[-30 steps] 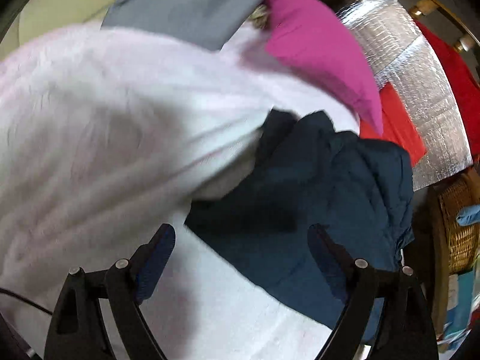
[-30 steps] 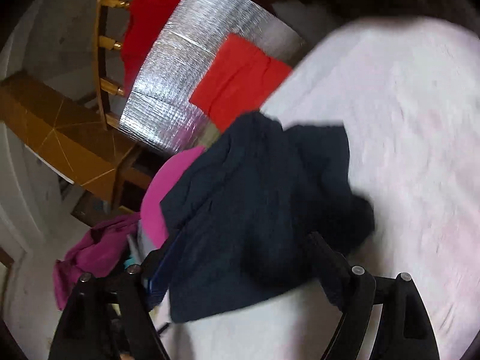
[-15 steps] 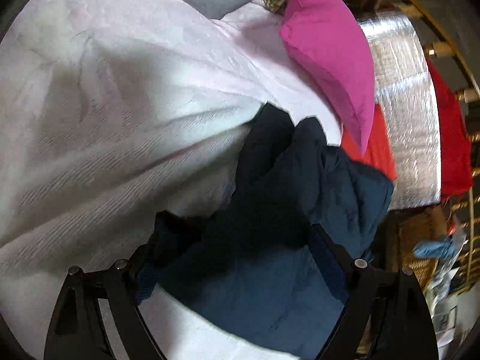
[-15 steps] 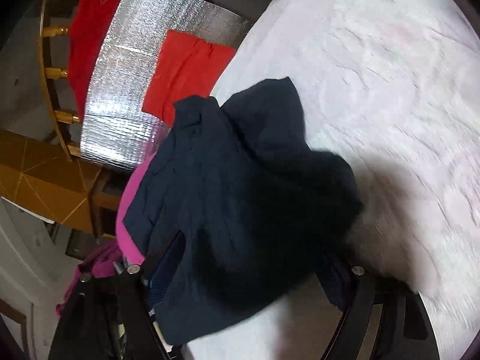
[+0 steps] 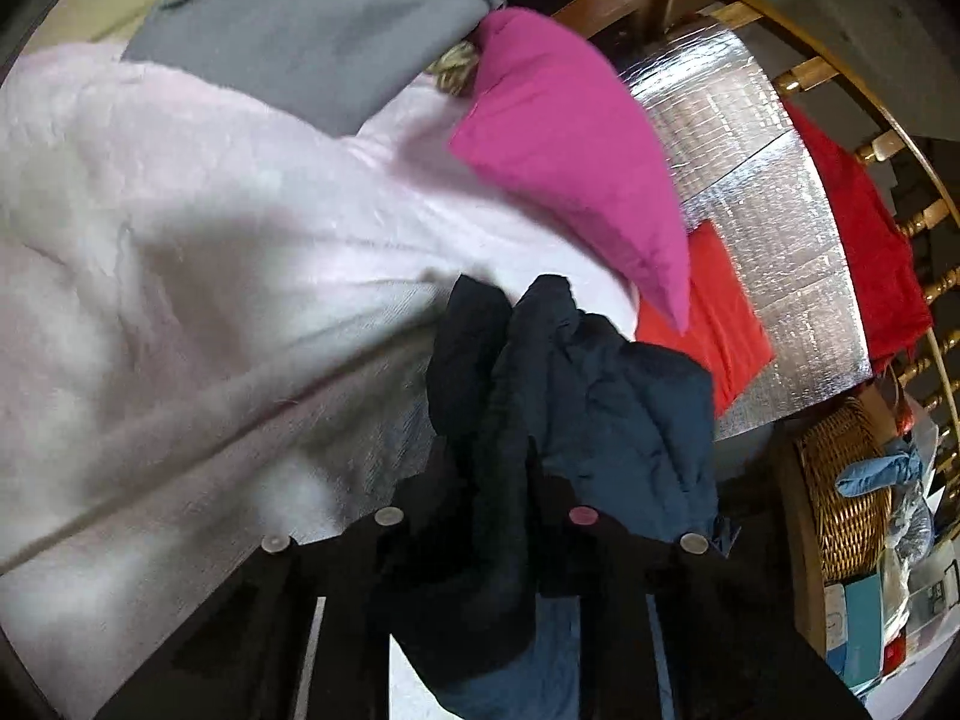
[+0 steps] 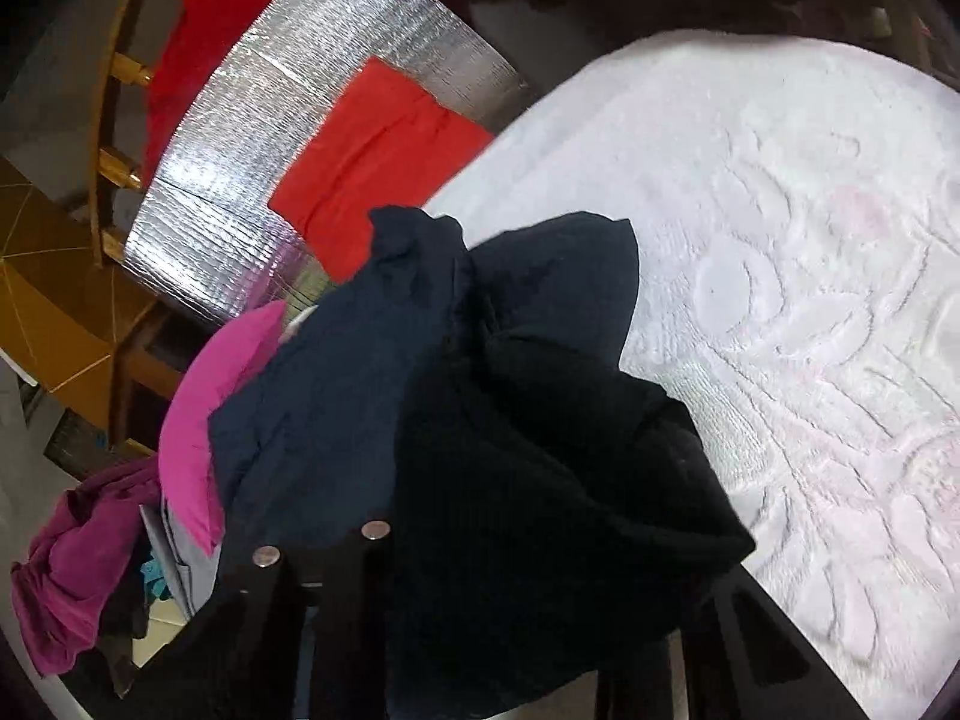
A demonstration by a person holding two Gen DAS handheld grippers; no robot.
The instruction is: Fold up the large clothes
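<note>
A dark navy garment (image 5: 612, 420) lies bunched on a pale pink-white blanket (image 5: 180, 276). My left gripper (image 5: 486, 516) is shut on a dark fold of it, and the cloth hangs over and between the fingers. In the right wrist view the same navy garment (image 6: 360, 396) is heaped up. My right gripper (image 6: 510, 546) is shut on its dark ribbed part, which covers the right finger. The embossed blanket (image 6: 810, 276) stretches away to the right.
A magenta cushion (image 5: 570, 156) and a grey garment (image 5: 312, 30) lie at the far side. Red cloths (image 5: 720, 324) rest on a silver foil mat (image 5: 774, 192). A wicker basket (image 5: 840, 492) and wooden railing (image 5: 924, 222) stand at the right. A purple garment (image 6: 78, 558) lies on the floor.
Both grippers have closed from open onto the navy garment. The garment has been gathered up into a taller bunch between them.
</note>
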